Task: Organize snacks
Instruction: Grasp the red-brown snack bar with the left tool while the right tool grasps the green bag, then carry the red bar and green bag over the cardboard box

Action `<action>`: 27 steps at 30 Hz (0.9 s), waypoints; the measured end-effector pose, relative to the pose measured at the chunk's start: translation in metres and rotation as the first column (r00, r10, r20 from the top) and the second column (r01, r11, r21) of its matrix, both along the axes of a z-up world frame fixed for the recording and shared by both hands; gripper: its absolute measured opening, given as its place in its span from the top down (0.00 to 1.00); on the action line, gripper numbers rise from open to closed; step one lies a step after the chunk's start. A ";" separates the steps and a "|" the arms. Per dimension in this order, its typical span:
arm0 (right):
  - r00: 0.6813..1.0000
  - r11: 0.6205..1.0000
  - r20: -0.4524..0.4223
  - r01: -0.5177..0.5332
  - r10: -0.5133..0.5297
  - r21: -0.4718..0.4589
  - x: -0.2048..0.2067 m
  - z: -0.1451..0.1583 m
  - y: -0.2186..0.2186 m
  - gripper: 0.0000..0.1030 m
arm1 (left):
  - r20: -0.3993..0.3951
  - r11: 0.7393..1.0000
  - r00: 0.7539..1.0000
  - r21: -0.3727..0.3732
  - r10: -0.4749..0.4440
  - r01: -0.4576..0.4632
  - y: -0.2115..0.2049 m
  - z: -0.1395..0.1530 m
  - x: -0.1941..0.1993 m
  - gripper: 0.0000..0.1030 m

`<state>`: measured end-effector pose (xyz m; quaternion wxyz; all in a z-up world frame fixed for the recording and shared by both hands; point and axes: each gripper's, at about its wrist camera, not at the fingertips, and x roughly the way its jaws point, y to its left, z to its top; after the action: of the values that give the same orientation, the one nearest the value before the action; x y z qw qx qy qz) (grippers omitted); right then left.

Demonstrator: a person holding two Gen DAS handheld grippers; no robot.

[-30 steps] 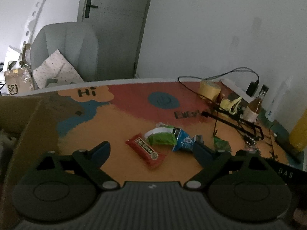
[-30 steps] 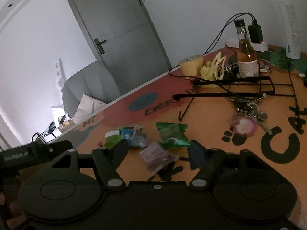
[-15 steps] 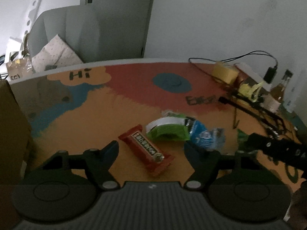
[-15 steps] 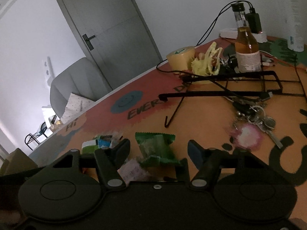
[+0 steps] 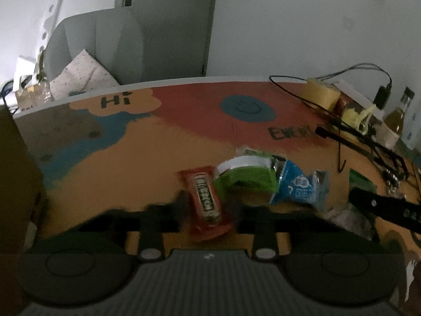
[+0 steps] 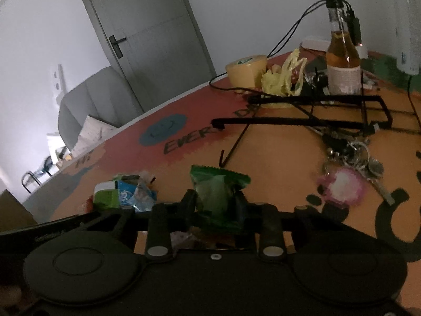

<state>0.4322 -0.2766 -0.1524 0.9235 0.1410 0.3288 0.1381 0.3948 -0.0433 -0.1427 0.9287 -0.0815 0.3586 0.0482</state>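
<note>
Left tool (image 5: 209, 208) clamps a flat, glossy red bar wrapper (image 5: 206, 202); crinkly blue pouch (image 5: 297, 184) at 2 o'clock. Right tool (image 6: 215, 204), jaws just closing, pinches a puffy, serrated green packet (image 6: 217, 192); only this view shows keys (image 6: 360, 158).

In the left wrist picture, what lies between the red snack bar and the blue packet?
A green-and-white snack packet lies between the red snack bar and the blue packet, touching both. The left wrist view shows this.
</note>
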 end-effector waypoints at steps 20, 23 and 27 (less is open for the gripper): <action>0.993 0.997 0.117 -0.025 0.017 0.067 -0.059 0.039 -0.005 0.74 | 0.113 0.998 0.993 -0.060 -0.022 0.029 0.015 0.049 -0.070 0.82; 0.990 0.997 0.139 -0.047 0.037 0.067 -0.066 0.049 0.003 0.74 | 0.137 0.998 0.990 -0.060 -0.014 0.022 0.022 0.059 -0.081 0.82; 0.984 0.994 0.165 -0.082 0.070 0.068 -0.073 0.061 0.016 0.74 | 0.172 0.998 0.985 -0.062 0.003 0.008 0.032 0.072 -0.096 0.82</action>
<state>0.3593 -0.2603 -0.0914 0.9354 0.1508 0.2523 0.1963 0.2988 -0.0113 -0.0705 0.9532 -0.1139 0.2787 0.0287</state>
